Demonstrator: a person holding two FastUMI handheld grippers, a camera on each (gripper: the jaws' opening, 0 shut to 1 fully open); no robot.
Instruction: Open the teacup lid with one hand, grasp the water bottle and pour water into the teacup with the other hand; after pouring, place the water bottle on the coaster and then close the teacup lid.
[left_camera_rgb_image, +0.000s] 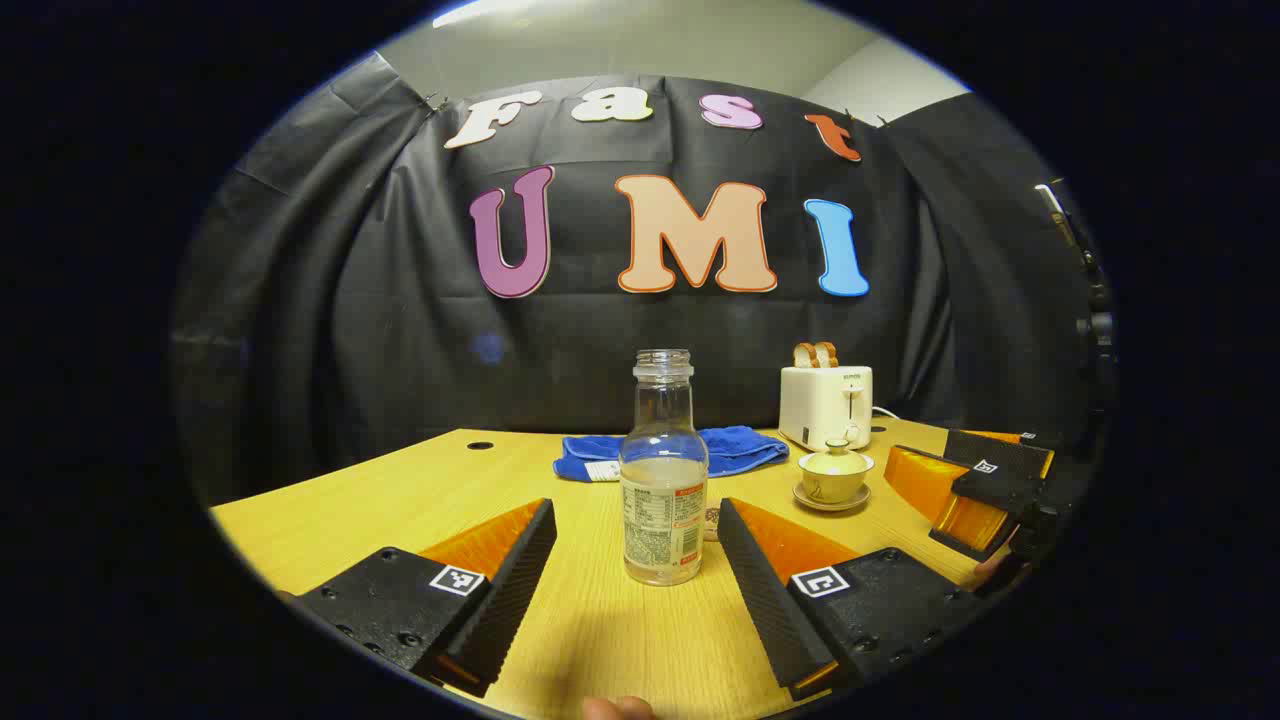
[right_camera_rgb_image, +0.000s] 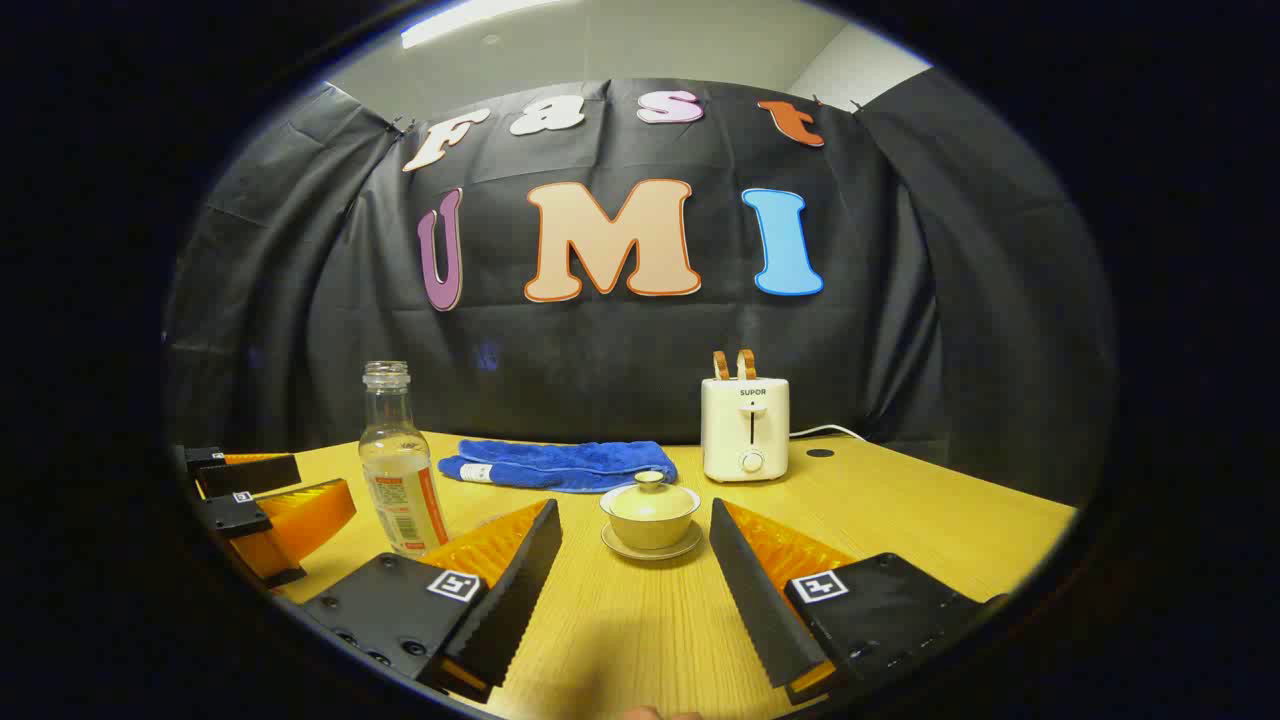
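Observation:
An uncapped clear water bottle, partly filled and labelled, stands upright on the wooden table. My left gripper is open, and the bottle shows in the gap between its fingers, touching neither. The pale teacup sits on its saucer to the right with its lid on. In the right gripper view the teacup with its knobbed lid lies just ahead of my open right gripper. The bottle stands to the left. A small round thing peeks out behind the bottle, mostly hidden.
A white toaster holding two slices stands at the back, its cord running right. A folded blue cloth lies behind the bottle and cup. The other gripper shows at the right edge and the left edge. The table has a hole near the toaster.

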